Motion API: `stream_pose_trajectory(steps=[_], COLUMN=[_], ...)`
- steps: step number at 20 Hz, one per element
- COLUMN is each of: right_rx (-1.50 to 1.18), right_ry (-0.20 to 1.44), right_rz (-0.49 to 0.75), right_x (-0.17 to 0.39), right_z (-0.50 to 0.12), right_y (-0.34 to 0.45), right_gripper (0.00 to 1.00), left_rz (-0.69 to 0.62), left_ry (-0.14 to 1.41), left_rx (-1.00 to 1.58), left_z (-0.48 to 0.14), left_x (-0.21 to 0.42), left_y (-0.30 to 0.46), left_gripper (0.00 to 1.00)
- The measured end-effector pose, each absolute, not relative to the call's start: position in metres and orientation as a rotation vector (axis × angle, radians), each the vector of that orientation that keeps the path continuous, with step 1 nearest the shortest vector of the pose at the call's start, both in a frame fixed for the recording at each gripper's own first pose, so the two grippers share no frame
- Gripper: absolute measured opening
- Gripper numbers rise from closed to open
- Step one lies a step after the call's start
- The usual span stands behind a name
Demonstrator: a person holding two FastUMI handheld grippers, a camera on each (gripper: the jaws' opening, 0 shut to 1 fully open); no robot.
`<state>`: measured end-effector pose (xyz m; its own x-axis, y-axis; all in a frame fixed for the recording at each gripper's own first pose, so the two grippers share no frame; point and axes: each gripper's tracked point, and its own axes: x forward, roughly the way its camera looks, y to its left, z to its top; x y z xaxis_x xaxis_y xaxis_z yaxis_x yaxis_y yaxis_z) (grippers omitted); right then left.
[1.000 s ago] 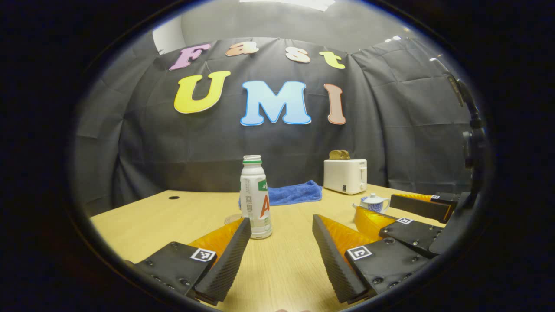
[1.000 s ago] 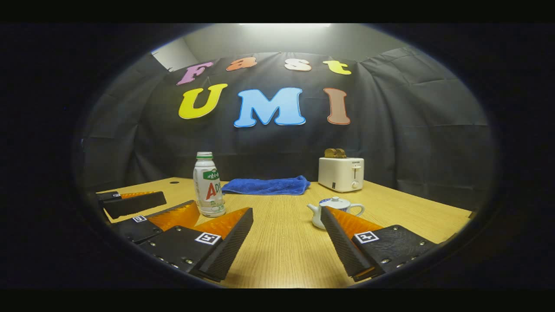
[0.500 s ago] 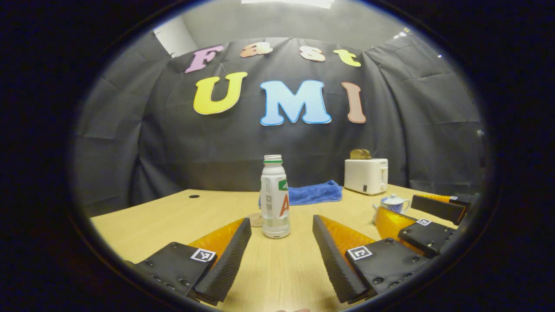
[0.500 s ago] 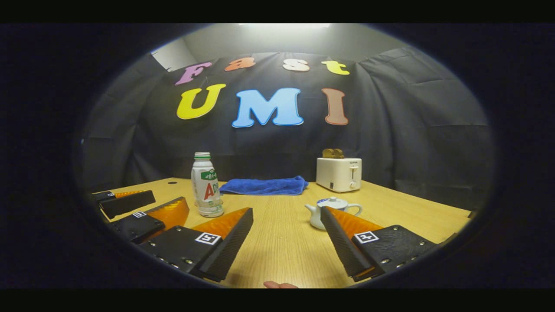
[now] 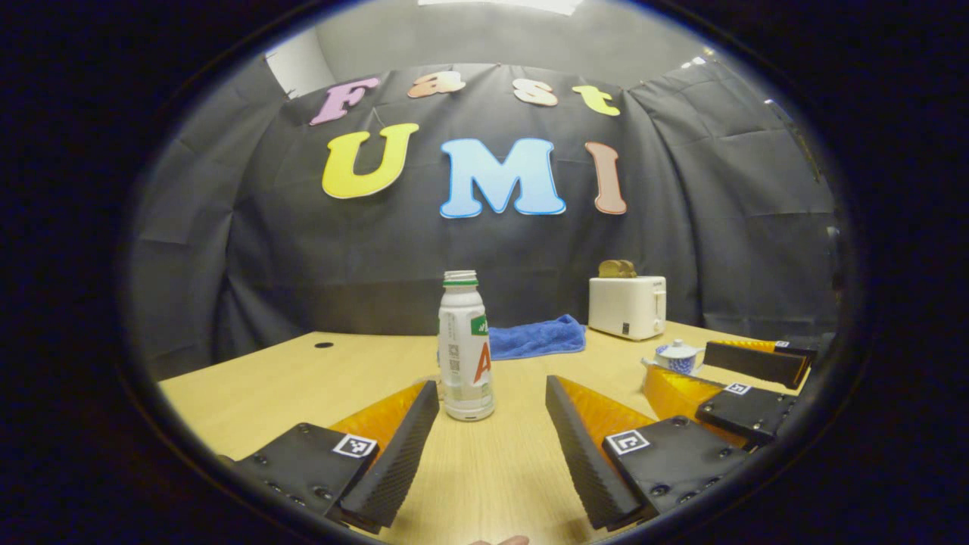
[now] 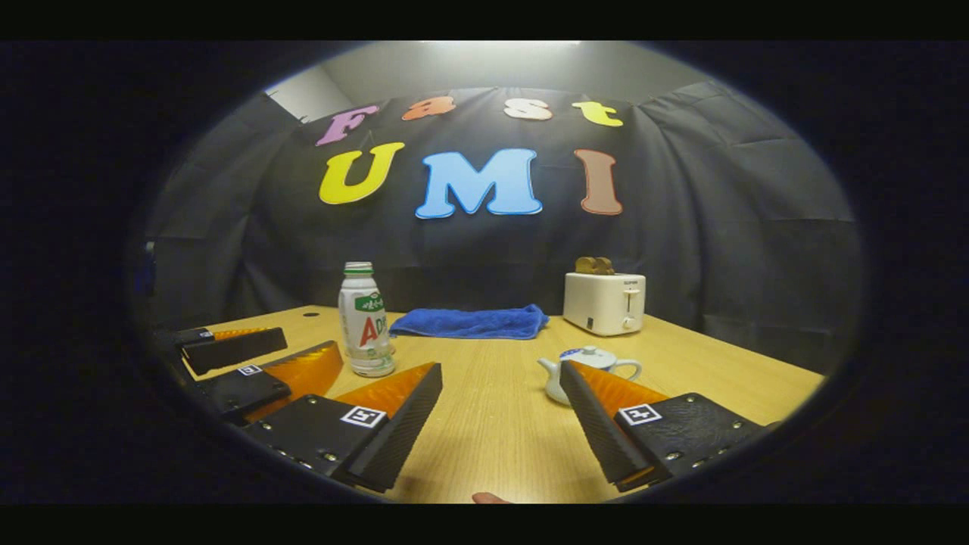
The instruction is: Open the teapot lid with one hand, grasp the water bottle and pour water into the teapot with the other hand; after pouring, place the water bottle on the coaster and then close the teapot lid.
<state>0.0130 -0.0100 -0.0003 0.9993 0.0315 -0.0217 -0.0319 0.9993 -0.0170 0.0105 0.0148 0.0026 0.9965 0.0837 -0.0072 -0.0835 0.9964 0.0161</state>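
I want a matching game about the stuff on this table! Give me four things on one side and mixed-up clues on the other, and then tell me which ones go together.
Things:
1. water bottle
2. teapot
3. towel
4. toaster

Clues:
A. blue and crumpled, lying near the back of the table
B. white box with toast sticking out of the top
C. tall, standing upright, with no cap on
D. small and white, with its lid on

Pairs: 1-C, 2-D, 3-A, 4-B
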Motion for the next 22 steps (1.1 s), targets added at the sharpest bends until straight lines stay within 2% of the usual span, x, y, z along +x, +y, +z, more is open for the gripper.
stream_pose_trajectory(steps=[3, 4, 5, 6, 10, 11, 12, 16, 18, 22], right_rx=[0.007, 0.014, 0.021, 0.027, 0.013, 0.012, 0.014, 0.001, -0.003, 0.022], right_ry=[0.053, 0.069, 0.081, 0.087, 0.089, 0.092, 0.090, 0.094, 0.109, 0.159], right_rz=[0.011, 0.002, -0.005, -0.016, -0.059, -0.064, -0.064, -0.086, -0.088, -0.088], right_x=[0.035, 0.041, 0.046, 0.050, 0.066, 0.069, 0.072, 0.090, 0.098, 0.111], right_z=[0.003, 0.002, -0.002, -0.001, 0.000, 0.000, 0.001, 0.006, 0.002, -0.007], right_y=[-0.029, -0.034, -0.039, -0.044, -0.062, -0.065, -0.068, -0.080, -0.084, -0.090], right_gripper=[0.96, 0.96, 0.96, 0.96, 0.96, 0.96, 0.96, 0.96, 0.96, 0.87], left_rz=[0.080, 0.073, 0.072, 0.075, 0.090, 0.092, 0.095, 0.090, 0.100, 0.119], left_ry=[-0.006, 0.000, 0.002, 0.001, 0.008, 0.010, 0.013, 0.045, 0.046, 0.032], left_rx=[-0.003, -0.014, -0.019, -0.023, -0.016, -0.017, -0.021, -0.054, -0.045, -0.009], left_z=[0.013, 0.013, 0.014, 0.016, 0.015, 0.014, 0.013, 0.001, 0.003, 0.009], left_x=[0.023, 0.029, 0.033, 0.036, 0.048, 0.052, 0.055, 0.064, 0.066, 0.067], left_y=[0.024, 0.027, 0.030, 0.032, 0.045, 0.047, 0.049, 0.052, 0.055, 0.063], left_gripper=[0.95, 1.00, 1.00, 0.95, 0.95, 1.00, 0.95, 0.95, 0.98, 0.95])
